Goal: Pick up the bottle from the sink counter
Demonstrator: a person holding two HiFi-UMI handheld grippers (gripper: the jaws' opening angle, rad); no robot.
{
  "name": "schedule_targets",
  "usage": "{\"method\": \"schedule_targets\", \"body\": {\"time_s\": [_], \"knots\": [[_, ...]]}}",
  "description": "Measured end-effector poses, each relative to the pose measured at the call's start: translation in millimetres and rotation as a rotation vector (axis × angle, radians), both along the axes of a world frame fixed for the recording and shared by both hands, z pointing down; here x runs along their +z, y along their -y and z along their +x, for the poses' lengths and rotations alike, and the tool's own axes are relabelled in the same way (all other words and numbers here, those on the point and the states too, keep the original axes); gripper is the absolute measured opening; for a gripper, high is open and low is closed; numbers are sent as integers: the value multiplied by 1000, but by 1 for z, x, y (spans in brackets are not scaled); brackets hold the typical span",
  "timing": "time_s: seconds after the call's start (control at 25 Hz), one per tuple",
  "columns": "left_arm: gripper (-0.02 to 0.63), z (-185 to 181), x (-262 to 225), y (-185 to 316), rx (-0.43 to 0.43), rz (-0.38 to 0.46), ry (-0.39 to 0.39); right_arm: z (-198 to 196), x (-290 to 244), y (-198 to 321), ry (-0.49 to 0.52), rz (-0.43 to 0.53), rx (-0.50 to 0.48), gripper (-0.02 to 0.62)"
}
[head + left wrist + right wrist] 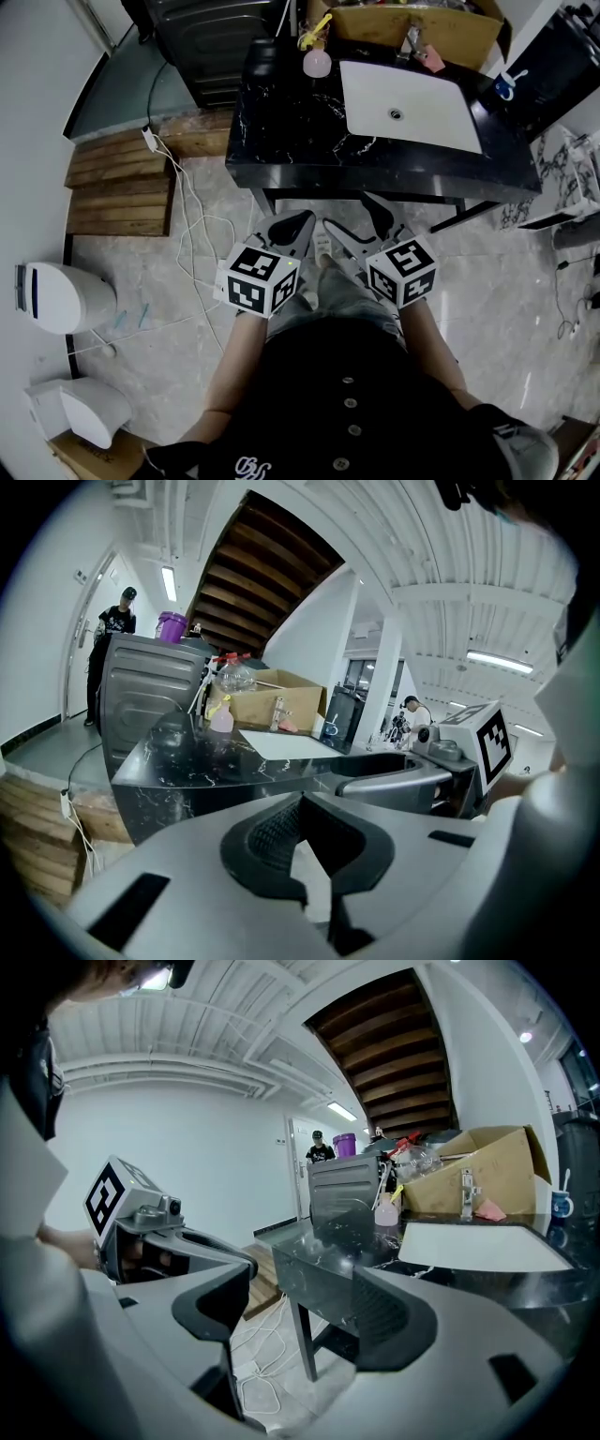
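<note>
A pale pink bottle point(317, 62) with a yellow top stands at the back of the black marble counter point(291, 141), left of the white sink point(412, 108). It also shows in the left gripper view as the pink bottle point(221, 716) and in the right gripper view as the pink bottle point(385, 1209). Both grippers hang over the floor in front of the counter, well short of the bottle. My left gripper point(305, 220) point(302, 803) is shut, tips together, with nothing in it. My right gripper point(349, 214) point(300, 1302) is open and empty.
A cardboard box point(412, 28) and a faucet point(413, 42) sit behind the sink, with a mug point(506, 89) at the right. A dark appliance point(216, 37) stands behind the counter's left end. Wooden steps point(122, 183) and white cables point(192, 234) lie on the floor at left.
</note>
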State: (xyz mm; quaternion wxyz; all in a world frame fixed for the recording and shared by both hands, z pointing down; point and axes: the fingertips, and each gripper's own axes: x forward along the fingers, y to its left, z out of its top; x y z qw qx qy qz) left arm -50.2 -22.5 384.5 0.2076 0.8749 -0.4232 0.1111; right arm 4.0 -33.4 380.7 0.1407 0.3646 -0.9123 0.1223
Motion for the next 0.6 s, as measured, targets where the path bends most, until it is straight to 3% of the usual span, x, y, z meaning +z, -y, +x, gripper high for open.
{"method": "schedule_targets", "body": {"time_s": [0.6], "knots": [[17,-28,-9,111,-61,41,30,-11,-10,115,-17,30,-49,345]]}}
